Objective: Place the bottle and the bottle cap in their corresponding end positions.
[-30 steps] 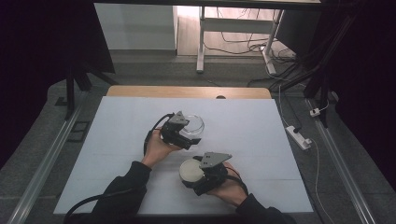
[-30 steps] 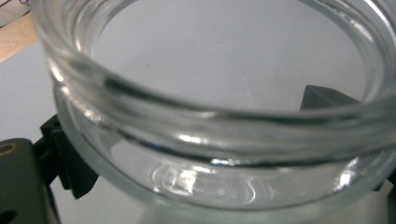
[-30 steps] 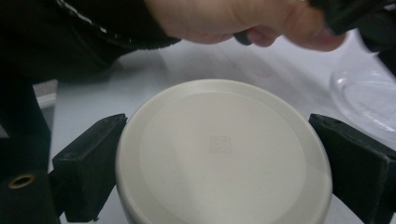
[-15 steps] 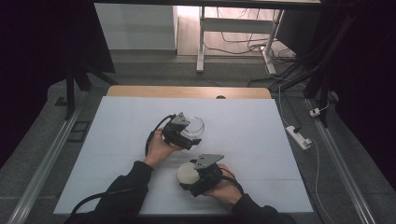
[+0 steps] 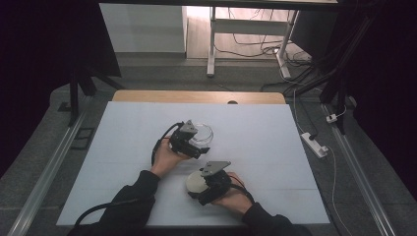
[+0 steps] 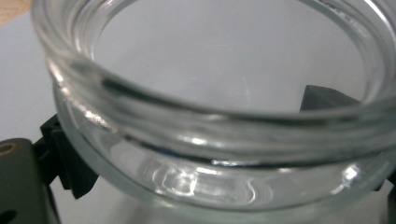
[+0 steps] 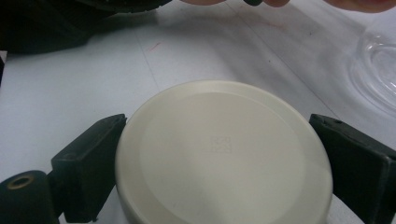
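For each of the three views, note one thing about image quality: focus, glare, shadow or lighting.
High view: dark surroundings, the white table evenly lit. Left gripper view: the glass jar sits so close its rim blurs, with bright glints low on the wall. Right gripper view: the cream lid is softly lit and fairly sharp; a shadow darkens the table's far edge.

- Open white table [image 5: 123, 147] spans left, right and upper frame.
- Centre obstacles: glass jar [image 5: 202, 133], cream lid [image 5: 195, 183], both hands close together.
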Demonstrator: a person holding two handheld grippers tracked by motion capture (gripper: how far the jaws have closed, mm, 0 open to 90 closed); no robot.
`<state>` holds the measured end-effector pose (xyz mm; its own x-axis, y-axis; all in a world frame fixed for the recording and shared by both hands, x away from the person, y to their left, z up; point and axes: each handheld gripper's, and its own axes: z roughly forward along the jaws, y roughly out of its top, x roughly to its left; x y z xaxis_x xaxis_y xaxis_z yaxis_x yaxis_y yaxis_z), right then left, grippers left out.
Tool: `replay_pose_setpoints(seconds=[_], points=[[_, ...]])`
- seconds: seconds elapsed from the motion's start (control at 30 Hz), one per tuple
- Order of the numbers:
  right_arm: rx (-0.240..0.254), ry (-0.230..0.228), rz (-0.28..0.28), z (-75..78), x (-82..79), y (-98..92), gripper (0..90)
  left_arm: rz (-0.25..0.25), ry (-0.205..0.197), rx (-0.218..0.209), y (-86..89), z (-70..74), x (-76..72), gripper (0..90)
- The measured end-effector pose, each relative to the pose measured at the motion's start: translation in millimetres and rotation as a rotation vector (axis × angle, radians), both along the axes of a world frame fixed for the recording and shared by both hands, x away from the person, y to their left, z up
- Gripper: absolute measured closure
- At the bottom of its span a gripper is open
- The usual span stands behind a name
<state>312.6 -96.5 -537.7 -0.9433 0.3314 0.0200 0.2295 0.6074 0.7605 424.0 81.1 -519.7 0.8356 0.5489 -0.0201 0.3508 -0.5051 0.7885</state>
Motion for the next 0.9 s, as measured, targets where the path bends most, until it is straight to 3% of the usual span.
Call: replay_pose_setpoints(seconds=[0.27,0.6,0.9], points=[[-0.046,0.004,-0.018,-2.1,1.8,3.8,6.8,-0.007,0.005,0.0,2.5,-1.1,0.5,7.3],[-0.033,0.018,-0.025,-1.8,3.4,2.6,2.8,-0.002,0.02,0.007,3.0,-0.5,0.4,6.8],[-0.027,0.016,-0.017,-1.1,2.1,2.2,1.0,-0.002,0.038,-0.023,4.1,0.6,0.6,0.0]])
